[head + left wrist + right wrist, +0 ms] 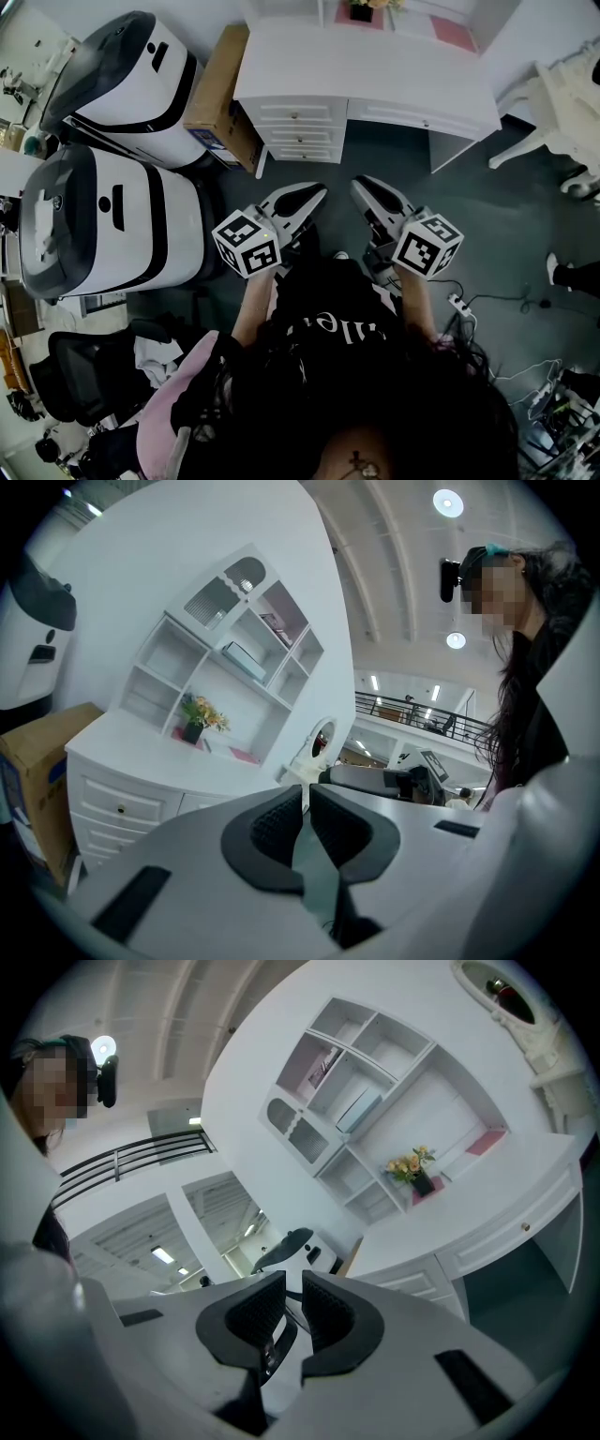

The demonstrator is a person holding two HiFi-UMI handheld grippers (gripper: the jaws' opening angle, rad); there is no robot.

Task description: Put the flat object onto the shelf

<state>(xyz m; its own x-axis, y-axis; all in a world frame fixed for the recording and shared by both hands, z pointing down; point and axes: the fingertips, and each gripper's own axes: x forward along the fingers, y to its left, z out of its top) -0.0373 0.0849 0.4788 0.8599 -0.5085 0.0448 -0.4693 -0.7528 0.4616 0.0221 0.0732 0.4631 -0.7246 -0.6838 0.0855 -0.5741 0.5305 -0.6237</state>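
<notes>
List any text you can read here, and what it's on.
No full word can be read.
Black shirt: white letters, partly hidden, unreadable.
Cardboard box: blue label, too small.
Left gripper and right gripper cubes: square markers only, no words.

Large indoor hall, looks like lab or test space with mock home corner. White worktop (375, 75) with drawers, shelf unit (234, 658), two big white machines (112, 225), cardboard box (220, 94), office chair (75, 375), power strip (459, 303) with cables on floor, mezzanine railing (422, 714), round ceiling lights (448, 502).
</notes>
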